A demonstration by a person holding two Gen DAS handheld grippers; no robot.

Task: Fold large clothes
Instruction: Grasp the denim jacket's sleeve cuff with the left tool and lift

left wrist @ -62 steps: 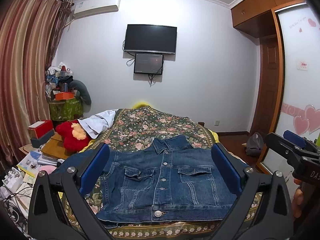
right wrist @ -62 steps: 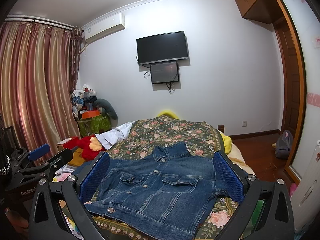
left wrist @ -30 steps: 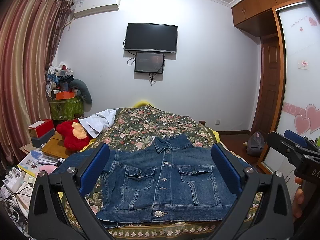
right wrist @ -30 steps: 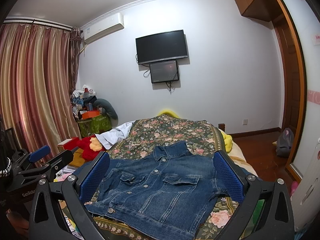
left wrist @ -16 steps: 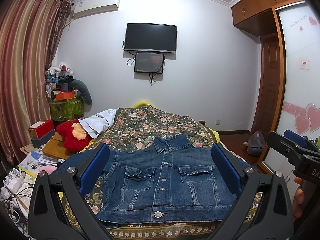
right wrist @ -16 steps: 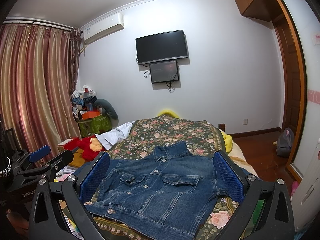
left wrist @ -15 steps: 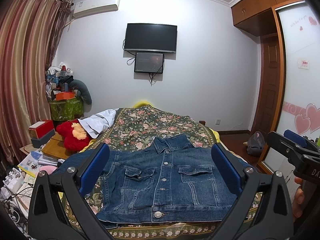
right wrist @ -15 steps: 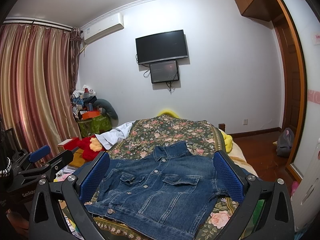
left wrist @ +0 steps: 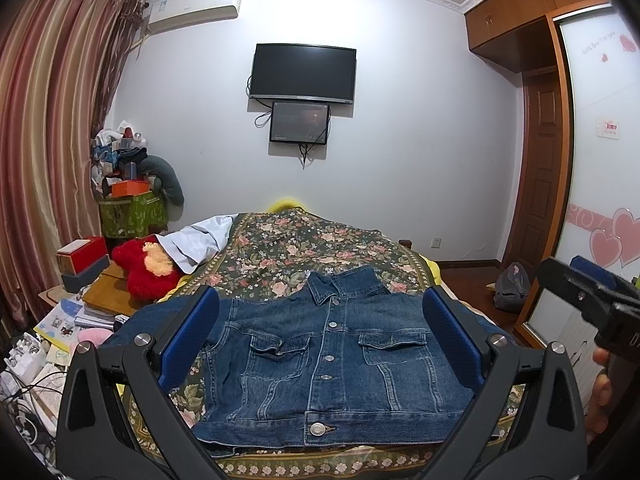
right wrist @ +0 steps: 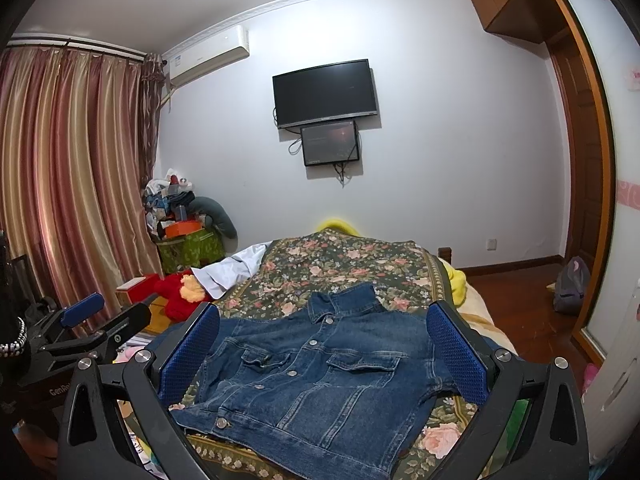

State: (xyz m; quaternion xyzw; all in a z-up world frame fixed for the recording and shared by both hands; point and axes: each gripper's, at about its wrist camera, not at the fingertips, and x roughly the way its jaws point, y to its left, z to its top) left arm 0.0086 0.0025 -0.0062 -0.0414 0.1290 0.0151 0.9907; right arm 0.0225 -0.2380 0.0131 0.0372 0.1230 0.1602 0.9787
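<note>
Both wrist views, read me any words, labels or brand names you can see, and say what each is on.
"GenRo", cut off, on the left gripper body in the right wrist view.
Air conditioner label: too small to read.
Wardrobe door script and white sign: blurred.
Denim jacket, TV: no readable text.

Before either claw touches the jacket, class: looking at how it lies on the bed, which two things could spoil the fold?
1. The denim jacket lies at the near edge of the bed; a tug toward us might drag it off.
2. Its left sleeve stretches toward the cluttered bedside, so it may slip over the side when lifted.
Both the left claw and the right claw are open and holding nothing.
</note>
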